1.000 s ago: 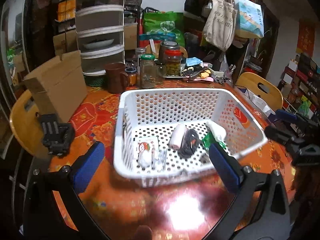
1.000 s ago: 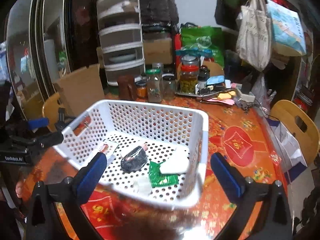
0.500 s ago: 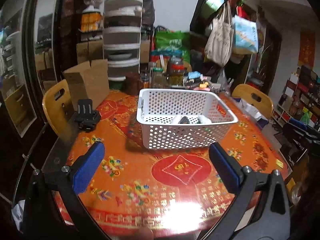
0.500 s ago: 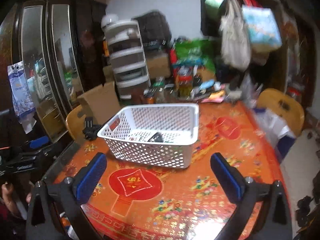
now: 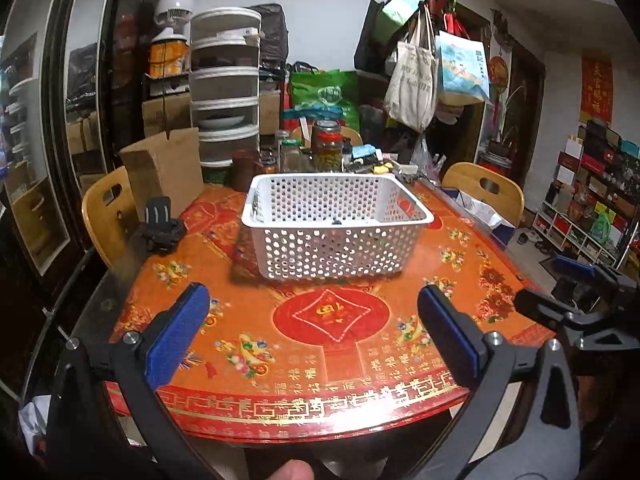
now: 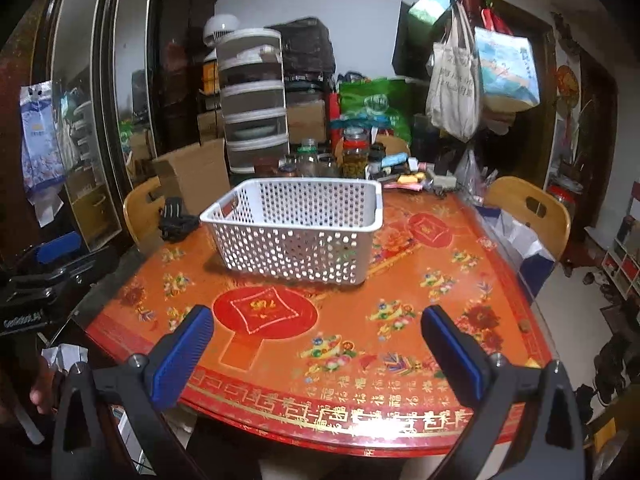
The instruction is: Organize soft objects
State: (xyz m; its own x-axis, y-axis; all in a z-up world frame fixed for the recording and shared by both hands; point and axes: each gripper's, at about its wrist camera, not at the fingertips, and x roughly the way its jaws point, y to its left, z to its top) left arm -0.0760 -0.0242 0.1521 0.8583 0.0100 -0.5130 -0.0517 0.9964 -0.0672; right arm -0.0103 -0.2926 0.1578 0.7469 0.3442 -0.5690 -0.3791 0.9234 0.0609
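Note:
A white perforated basket (image 5: 336, 226) (image 6: 298, 228) stands on the red patterned table (image 5: 328, 320) (image 6: 320, 320). The soft objects in it are hidden behind its walls; only a dark bit (image 5: 337, 222) peeks over the rim. My left gripper (image 5: 314, 330) hangs open over the table's near edge, well short of the basket, with nothing between its blue pads. My right gripper (image 6: 316, 344) is open and empty too, pulled back above the near edge. Each gripper shows at the side of the other's view, the right gripper (image 5: 576, 300) and the left gripper (image 6: 48, 264).
A black strap mount (image 5: 162, 226) lies at the table's left edge. A cardboard box (image 5: 164, 170), jars (image 5: 328, 150) and clutter line the far side. Wooden chairs (image 5: 106, 208) (image 5: 486, 190) flank the table. A drawer tower (image 5: 224, 92) and hanging bags (image 5: 416, 80) stand behind.
Both grippers have pulled back and away from the basket, from right over it to above the table's near edge. The basket's contents have dropped out of sight behind its wall.

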